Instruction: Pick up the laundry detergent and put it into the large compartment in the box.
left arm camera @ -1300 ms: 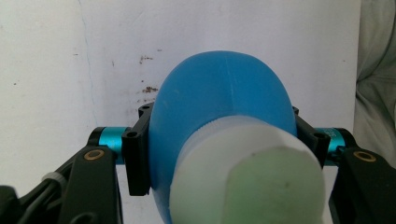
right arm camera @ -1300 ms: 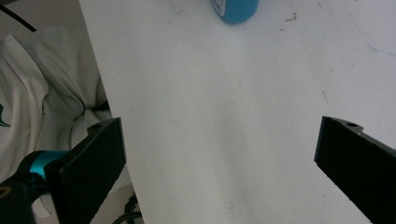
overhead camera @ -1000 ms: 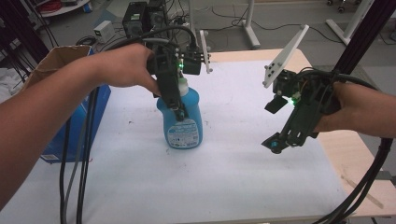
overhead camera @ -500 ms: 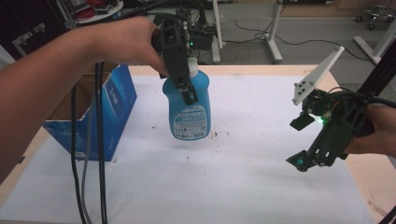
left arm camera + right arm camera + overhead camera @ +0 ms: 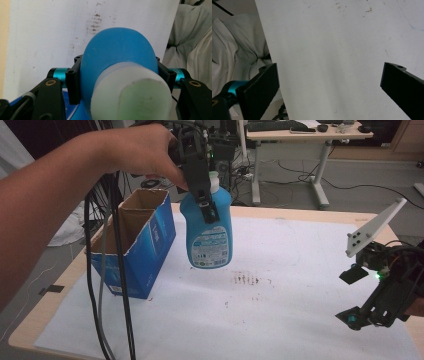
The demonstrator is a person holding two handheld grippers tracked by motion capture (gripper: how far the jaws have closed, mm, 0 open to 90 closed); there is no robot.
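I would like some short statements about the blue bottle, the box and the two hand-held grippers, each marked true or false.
1. The left hand-held gripper grips the blue bottle near its top. True.
2. The blue bottle stands on the white table cover. False: it hangs in the air above the cover.
3. The right hand-held gripper holds a cap. False: its jaws are apart with nothing between them.
4. The blue cardboard box is open at the top. True.
5. The box lies to the right of the bottle in the high view. False: it is to the left.
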